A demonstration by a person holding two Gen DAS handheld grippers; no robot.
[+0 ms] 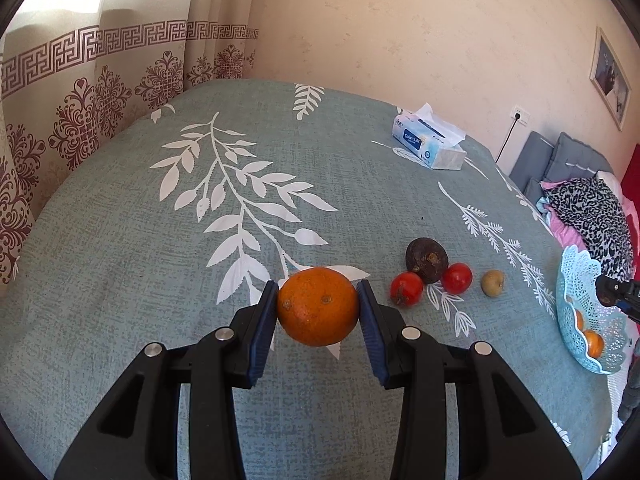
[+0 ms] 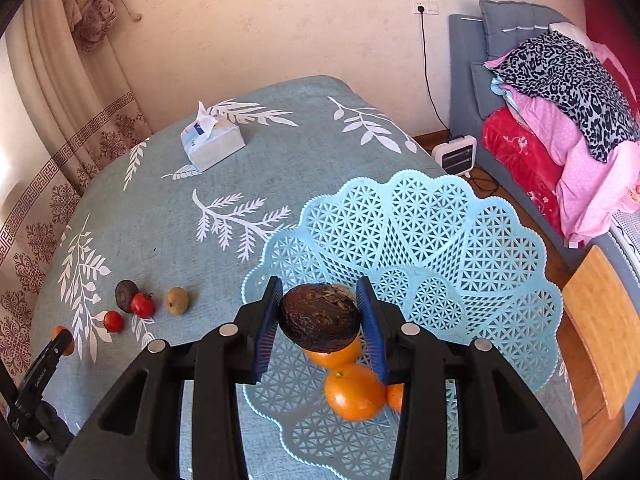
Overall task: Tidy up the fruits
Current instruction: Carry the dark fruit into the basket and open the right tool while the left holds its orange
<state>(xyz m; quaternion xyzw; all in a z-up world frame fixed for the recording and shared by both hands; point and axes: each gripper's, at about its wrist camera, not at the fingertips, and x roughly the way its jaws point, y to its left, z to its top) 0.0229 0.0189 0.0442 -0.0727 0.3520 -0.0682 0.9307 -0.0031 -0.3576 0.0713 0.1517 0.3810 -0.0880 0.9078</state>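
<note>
The blue lattice basket (image 2: 460,240), at the right of the right wrist frame, holds oranges (image 2: 354,392) near its lower centre. Above them the right gripper (image 2: 320,314) clamps a dark brown fruit (image 2: 318,320). At the centre of the left wrist frame, the left gripper (image 1: 318,304) clamps an orange (image 1: 318,306) over the tablecloth (image 1: 160,280).

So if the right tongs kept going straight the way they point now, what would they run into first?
Probably the oranges lying in the blue basket. The right tongs, shut on a dark brown fruit, point down into the basket, and the oranges show directly beneath that fruit. The depth between them is unclear.
</note>
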